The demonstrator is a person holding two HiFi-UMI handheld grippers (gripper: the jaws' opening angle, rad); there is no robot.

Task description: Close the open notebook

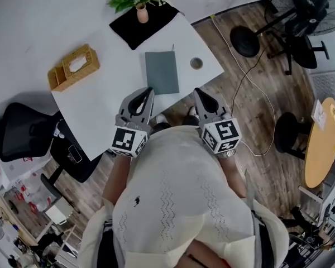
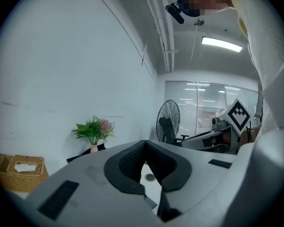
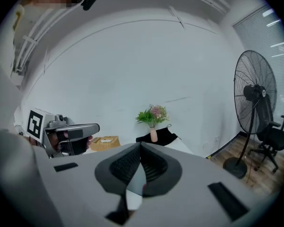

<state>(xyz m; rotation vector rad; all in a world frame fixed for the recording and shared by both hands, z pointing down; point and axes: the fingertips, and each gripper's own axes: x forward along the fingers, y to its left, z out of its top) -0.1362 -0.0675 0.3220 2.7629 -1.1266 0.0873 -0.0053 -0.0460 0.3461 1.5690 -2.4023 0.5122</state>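
A grey-green notebook (image 1: 162, 71) lies flat on the white table (image 1: 117, 99) with its cover down, near the table's front edge. My left gripper (image 1: 149, 91) hovers just short of the notebook's near left corner, its jaws shut and empty. My right gripper (image 1: 197, 92) hangs at the table's edge, right of the notebook's near corner, also shut on nothing. In the left gripper view the pads of the left gripper (image 2: 145, 143) meet at their tips. The right gripper view shows the right gripper (image 3: 140, 147) with its pads likewise pressed together.
A wicker tissue box (image 1: 73, 66) stands at the table's left. A vase of flowers (image 1: 142, 10) rests on a black cloth (image 1: 148, 27) at the back. A round cable port (image 1: 196, 63) lies right of the notebook. A black chair (image 1: 22, 130), a fan (image 1: 301, 10) and a round wooden table (image 1: 322, 141) surround the table.
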